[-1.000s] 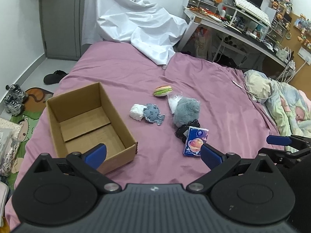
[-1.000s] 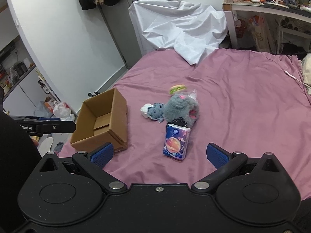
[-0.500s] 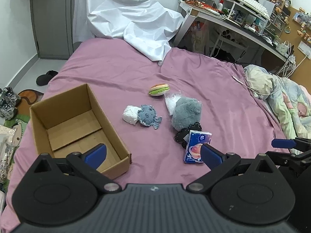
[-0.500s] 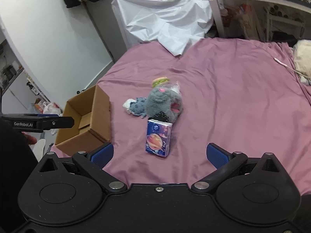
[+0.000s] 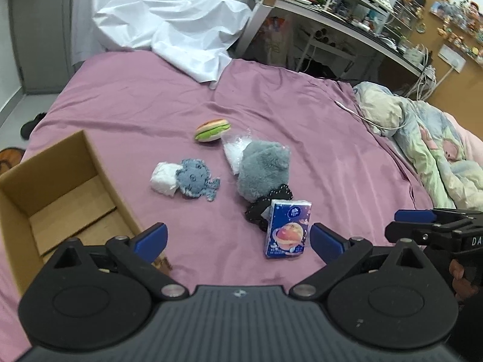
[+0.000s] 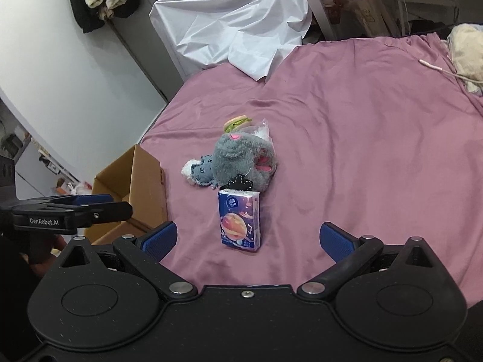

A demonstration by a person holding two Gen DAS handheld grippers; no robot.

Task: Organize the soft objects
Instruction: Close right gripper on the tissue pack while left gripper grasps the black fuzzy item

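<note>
Grey plush (image 6: 243, 161) — pink patches, right view only

Left gripper (image 5: 238, 238): matte black body with a ribbed central panel, two round raised discs, triangular cut-outs and silver pivot screws at the base of each arm. Fingers (image 5: 151, 236) carry blue textured pads.

Right gripper (image 6: 247, 236): same black housing, smooth centre, one small screw at mid-top, blue pads. At left of its view, the other unit's side reads "GenRobot.AI".
</note>
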